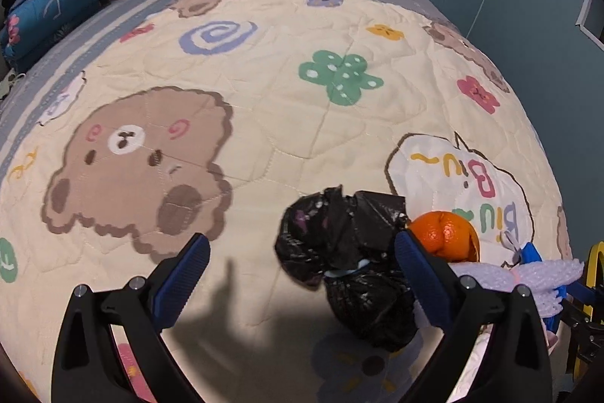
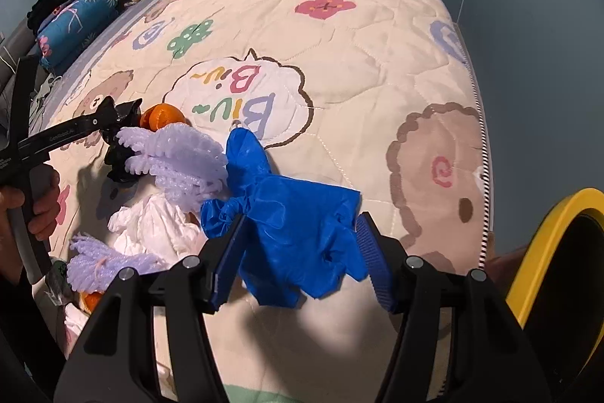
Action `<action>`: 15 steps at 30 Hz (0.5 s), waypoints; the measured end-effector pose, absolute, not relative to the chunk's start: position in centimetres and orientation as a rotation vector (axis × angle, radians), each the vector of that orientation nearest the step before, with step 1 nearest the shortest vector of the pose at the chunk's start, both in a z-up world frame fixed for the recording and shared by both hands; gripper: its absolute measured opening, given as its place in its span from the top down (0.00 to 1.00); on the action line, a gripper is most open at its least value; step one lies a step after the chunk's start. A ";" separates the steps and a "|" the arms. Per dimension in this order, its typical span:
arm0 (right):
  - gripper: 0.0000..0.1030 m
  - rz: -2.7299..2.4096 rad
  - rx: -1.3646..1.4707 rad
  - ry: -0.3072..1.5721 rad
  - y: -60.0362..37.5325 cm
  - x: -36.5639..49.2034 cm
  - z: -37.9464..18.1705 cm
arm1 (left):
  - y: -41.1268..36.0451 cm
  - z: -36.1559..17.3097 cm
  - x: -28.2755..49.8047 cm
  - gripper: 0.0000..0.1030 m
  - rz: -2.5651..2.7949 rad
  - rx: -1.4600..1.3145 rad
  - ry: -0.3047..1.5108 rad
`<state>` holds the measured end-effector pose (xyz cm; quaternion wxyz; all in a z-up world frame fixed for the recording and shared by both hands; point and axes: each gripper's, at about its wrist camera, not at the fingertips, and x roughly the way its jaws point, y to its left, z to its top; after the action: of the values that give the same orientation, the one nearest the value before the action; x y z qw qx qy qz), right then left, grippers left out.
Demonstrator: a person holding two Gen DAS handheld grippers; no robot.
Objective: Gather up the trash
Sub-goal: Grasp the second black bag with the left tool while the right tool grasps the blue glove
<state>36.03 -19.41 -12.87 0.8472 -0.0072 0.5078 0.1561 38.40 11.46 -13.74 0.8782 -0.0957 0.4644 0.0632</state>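
From my left wrist, a crumpled black plastic bag (image 1: pixel 339 252) lies on the quilt (image 1: pixel 264 101) beside an orange peel (image 1: pixel 445 235); my left gripper (image 1: pixel 302 267) tilts down, jaws spread, the bag between them unpinched. From my right wrist, my right gripper (image 2: pixel 298 252) straddles a rumpled blue glove (image 2: pixel 287 214), pads not visibly pressing.

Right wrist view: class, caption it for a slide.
Right gripper straddles a crumpled blue glove on the cartoon bedspread.
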 end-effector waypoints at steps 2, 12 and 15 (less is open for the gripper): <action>0.45 0.322 -0.029 1.072 -19.2 36.3 -13.3 | 11.1 -14.1 38.6 0.08 0.127 -0.186 0.969; 0.64 0.329 -0.055 1.095 -18.2 36.9 -14.9 | 11.3 -16.3 39.4 0.40 0.099 -0.200 1.013; 0.74 0.339 -0.061 1.101 -18.0 36.7 -15.0 | 11.0 -16.3 39.4 0.59 0.080 -0.199 1.018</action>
<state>36.72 -18.00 -14.99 0.8383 -0.0288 0.5204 0.1602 39.35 11.02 -16.27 0.8677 -0.0950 0.4864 0.0383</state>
